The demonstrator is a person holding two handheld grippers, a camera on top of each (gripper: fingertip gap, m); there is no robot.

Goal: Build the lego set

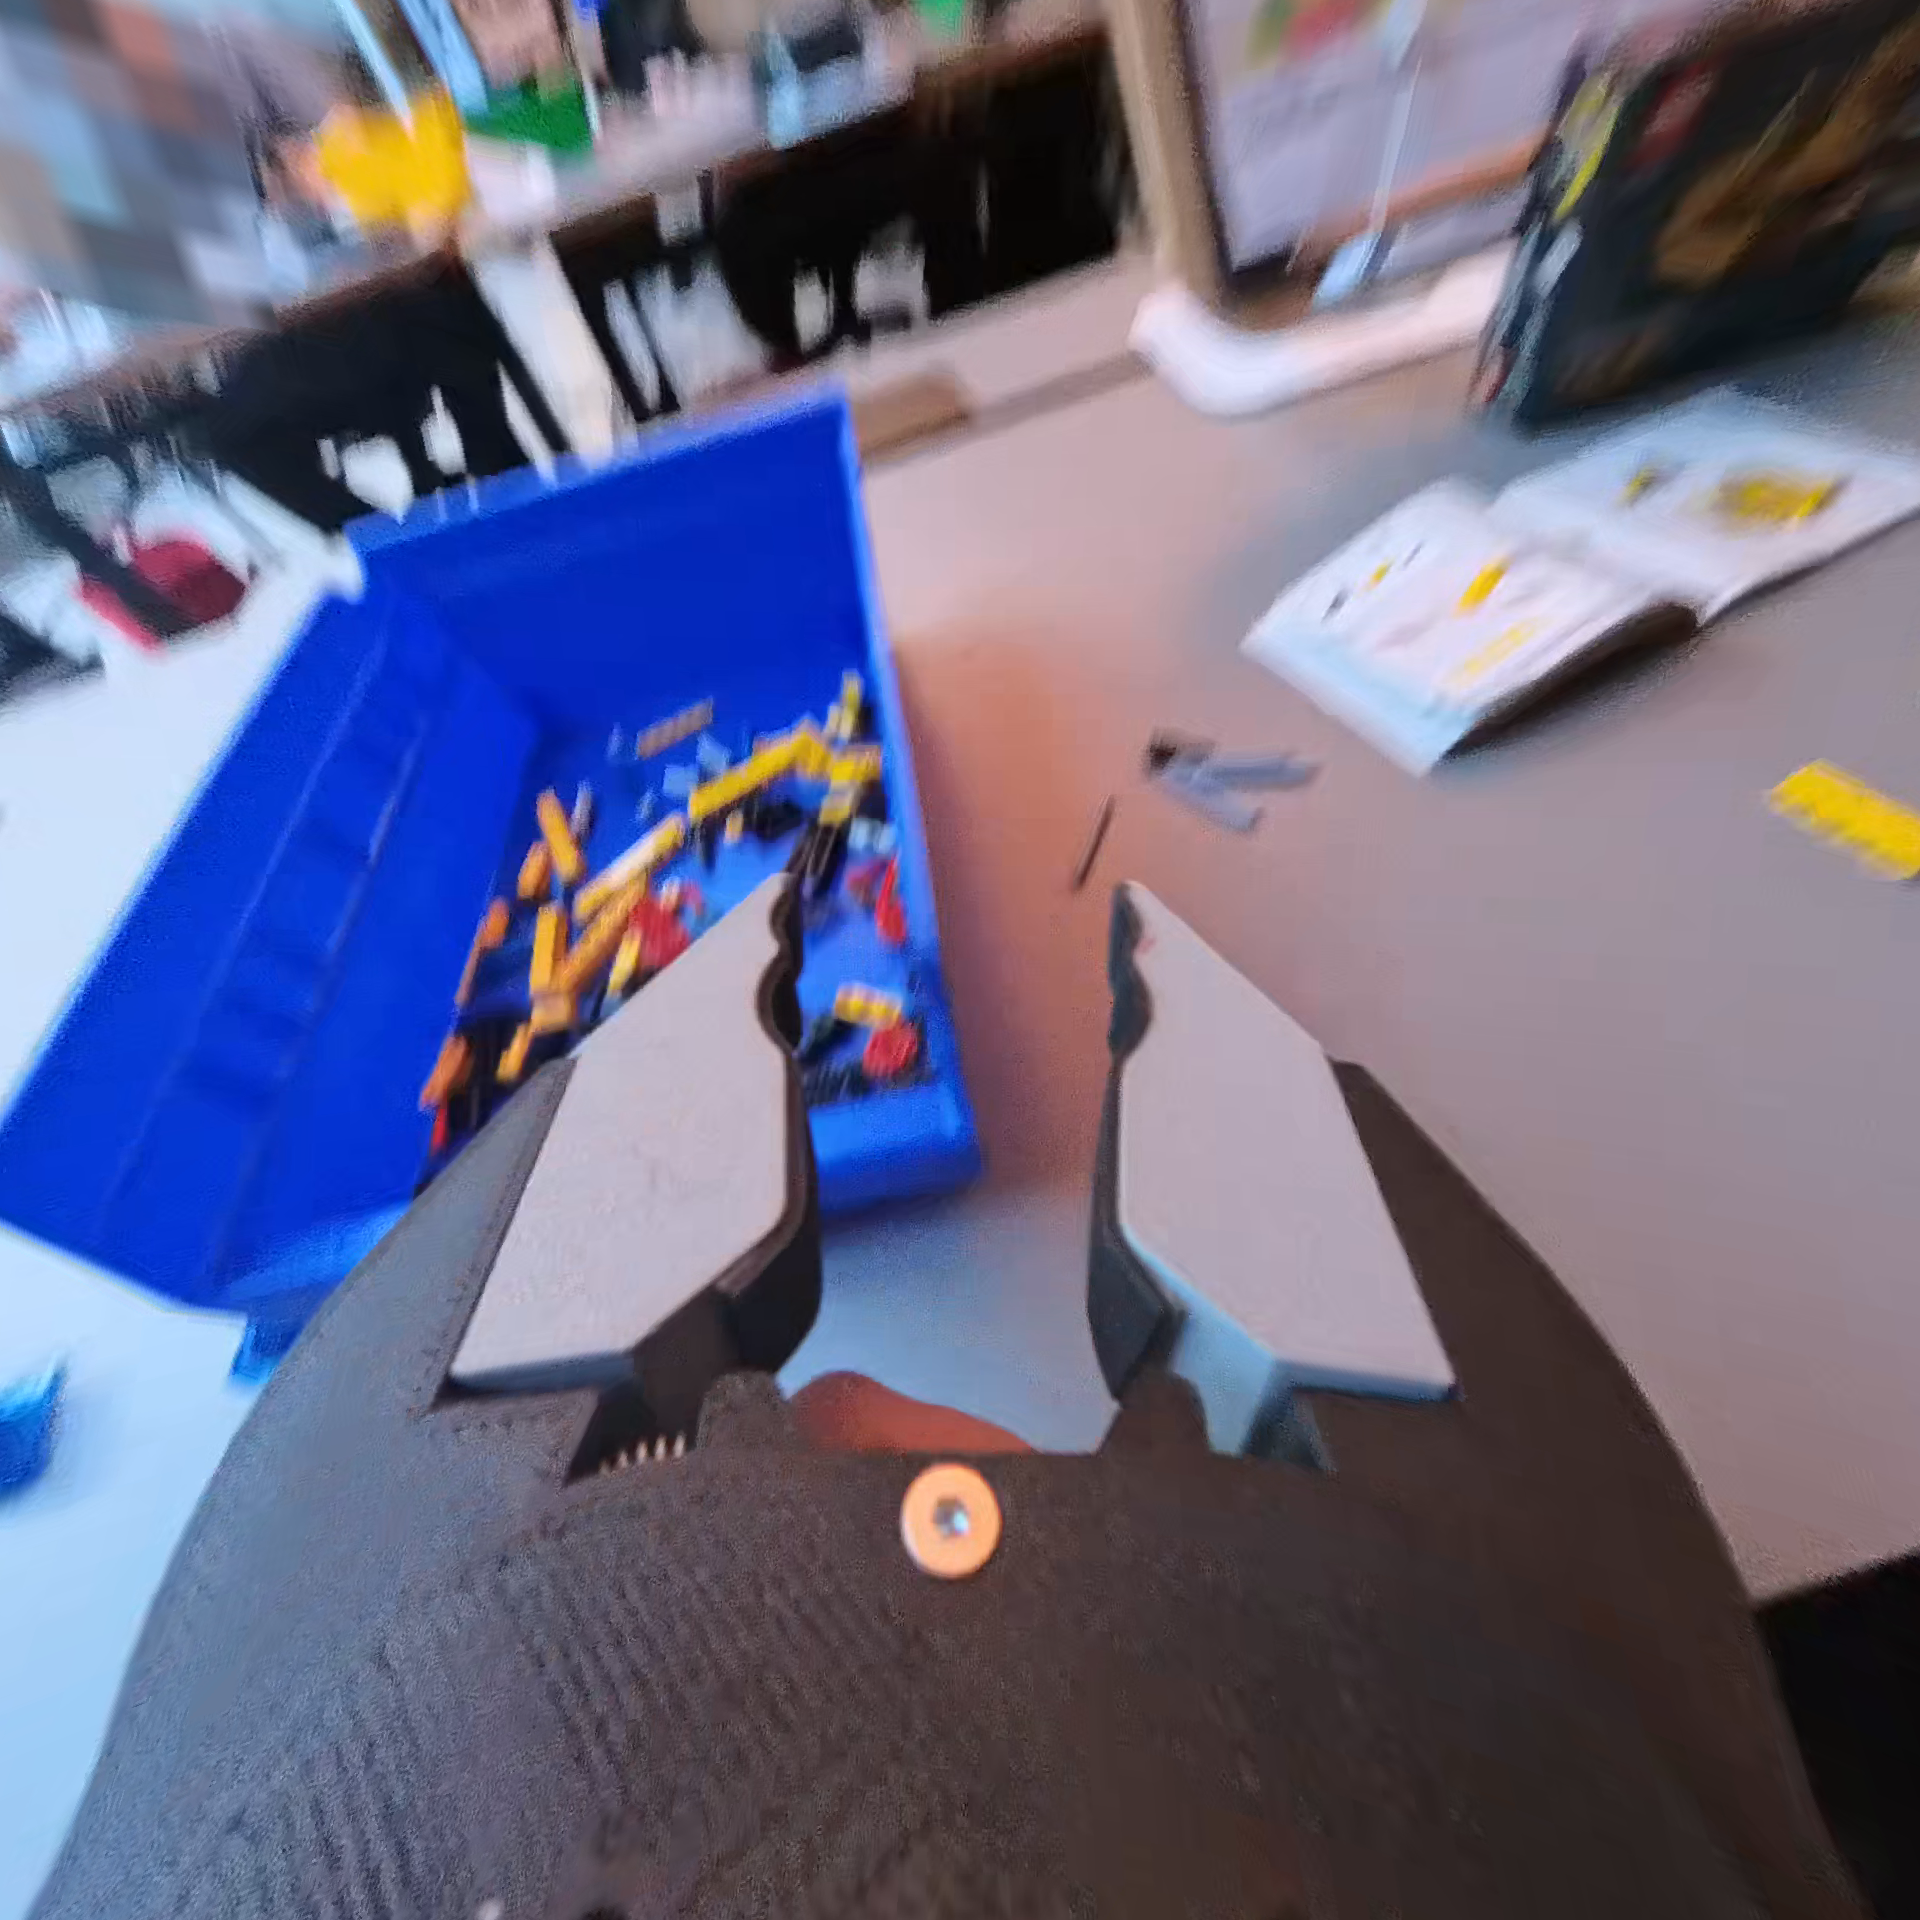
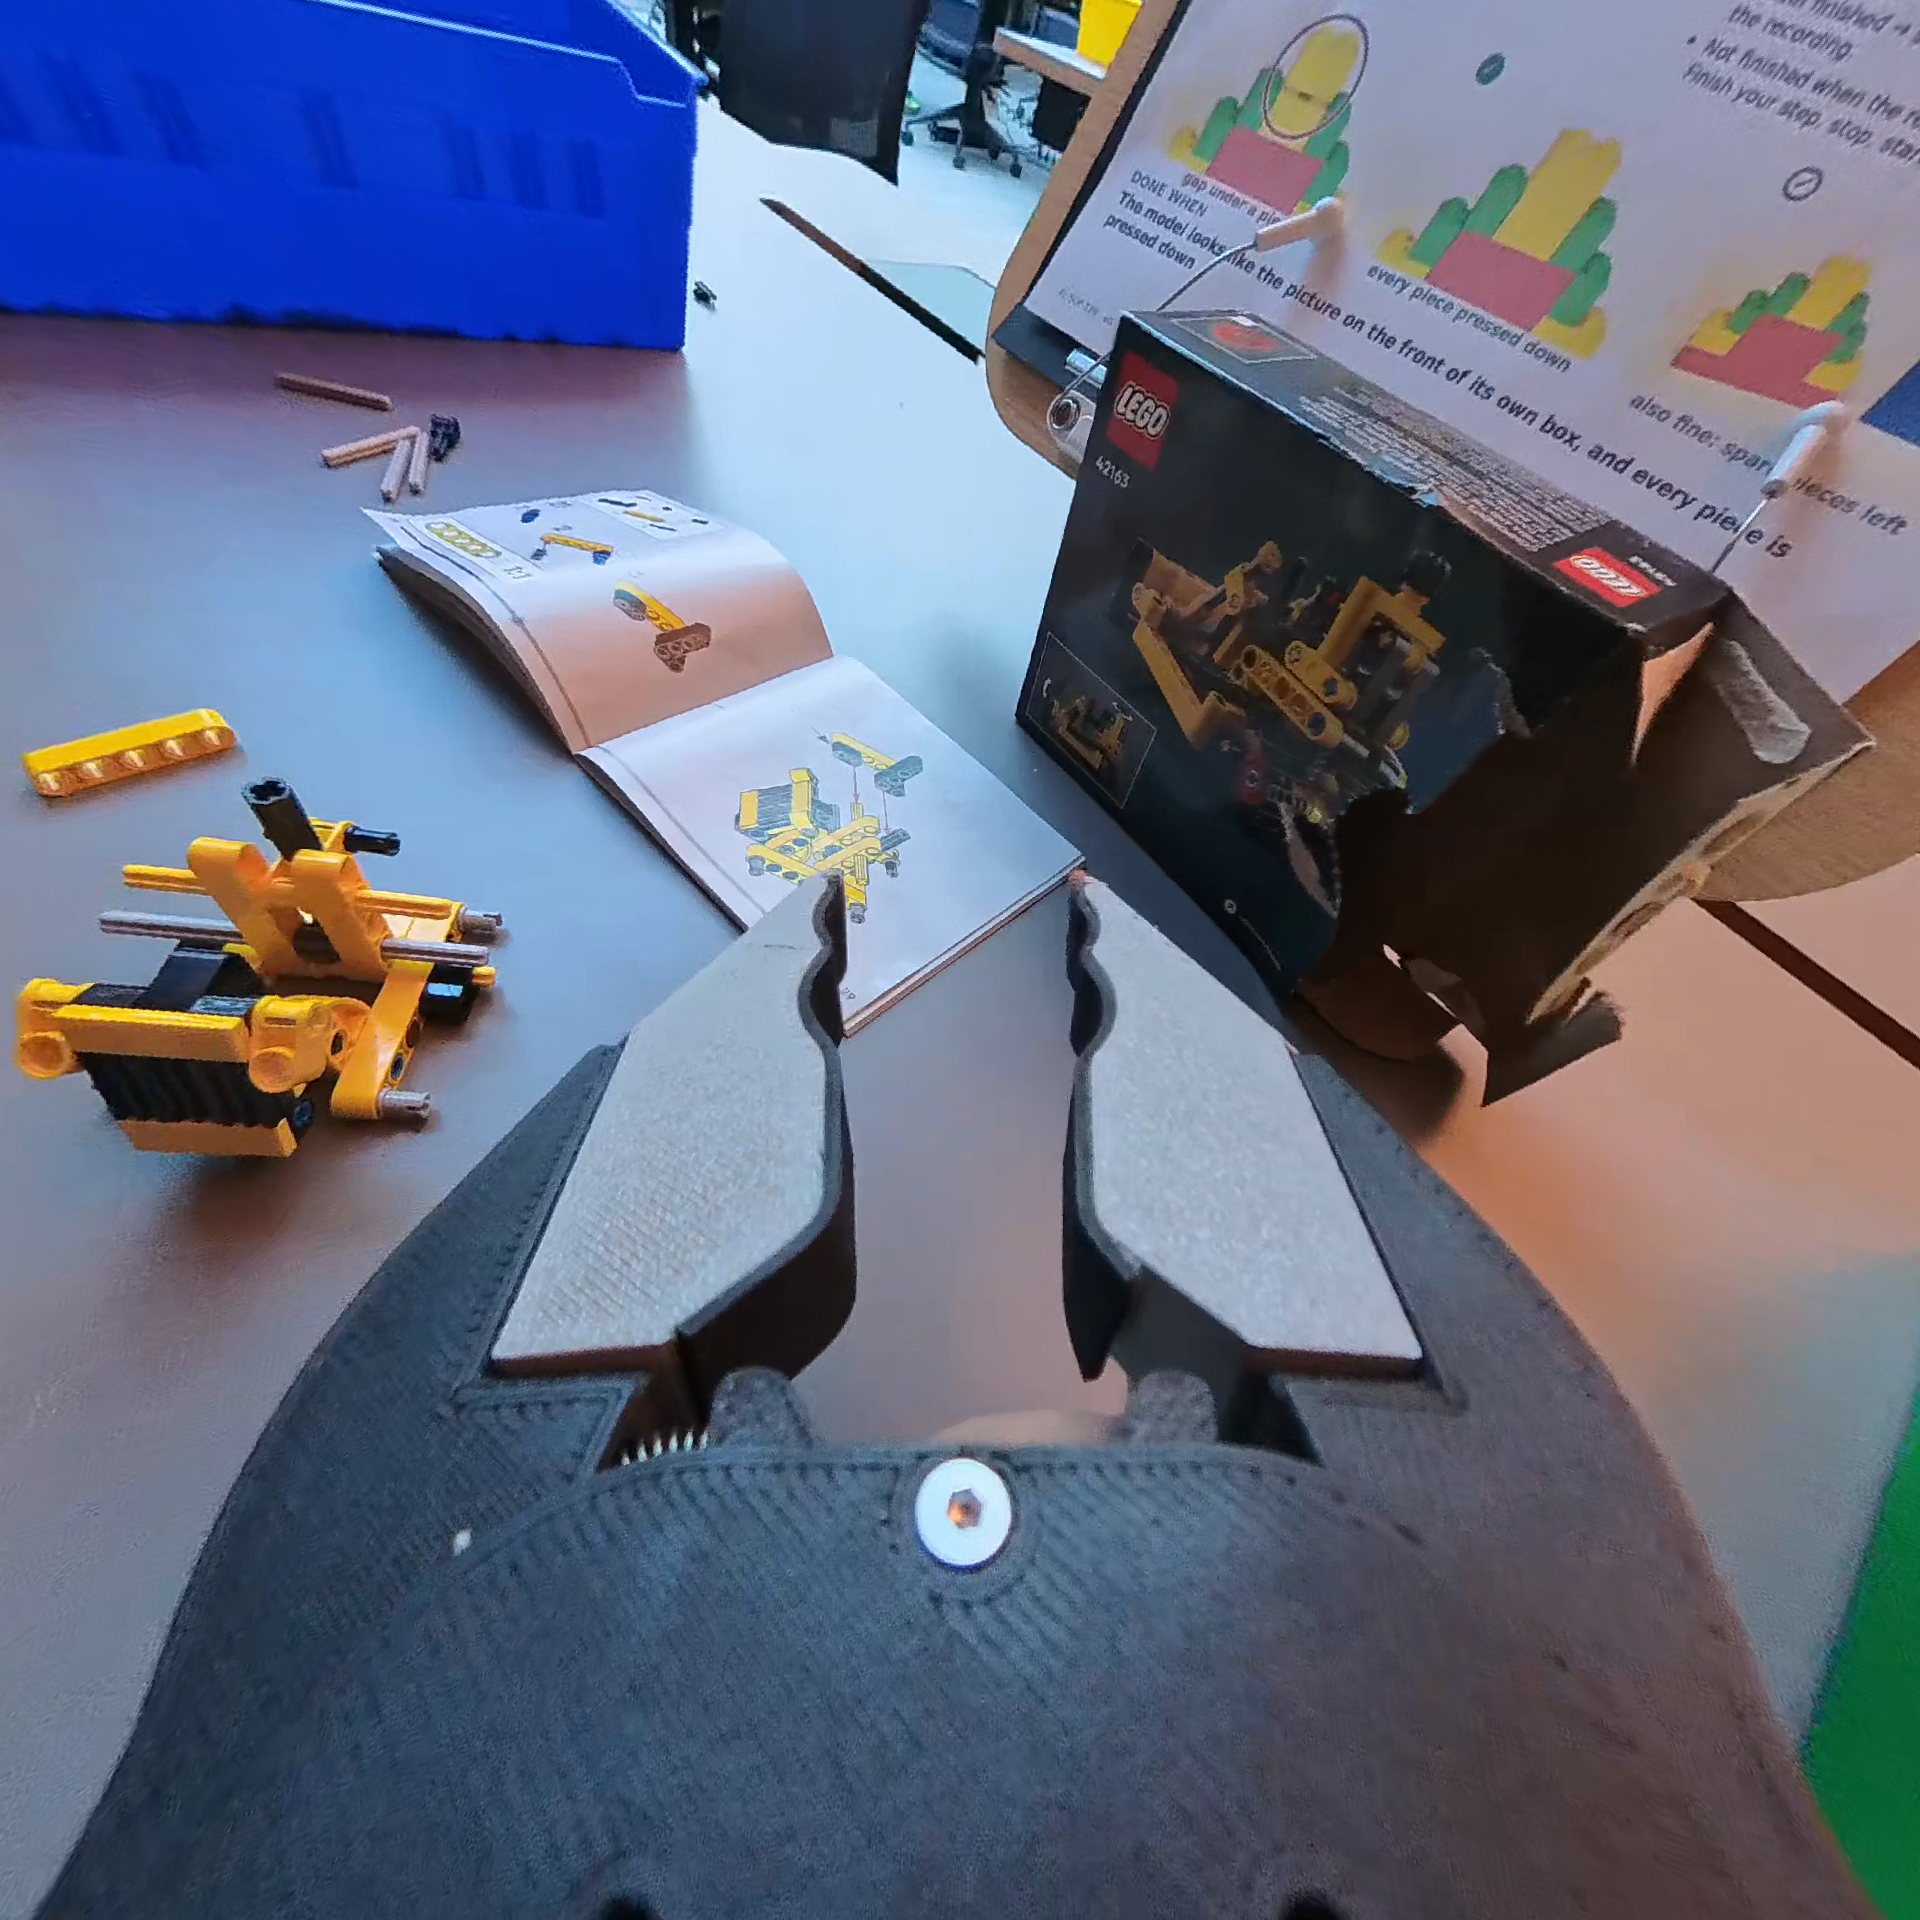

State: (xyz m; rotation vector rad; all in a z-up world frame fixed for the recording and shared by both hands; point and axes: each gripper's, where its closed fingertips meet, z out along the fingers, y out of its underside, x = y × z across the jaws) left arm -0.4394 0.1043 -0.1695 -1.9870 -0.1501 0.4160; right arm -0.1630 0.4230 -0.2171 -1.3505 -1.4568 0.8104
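Both empty, gaping: left gripper by blue bin, loose pieces at ten o'clock; right gripper waiting, half-built model at nine o'clock. Best to slow down, pick one piece cleanly.

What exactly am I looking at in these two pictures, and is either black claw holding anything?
Each picture comes from a camera mounted on a hand-held two-finger gripper, looking along its fingers. The left gripper hangs open and empty beside a blue plastic bin of loose yellow, red and black bricks; that view is blurred. The right gripper is also open and empty, over a grey table. On it lie an open instruction booklet, a half-built yellow and black model, a yellow holed beam and the dark cardboard set box.
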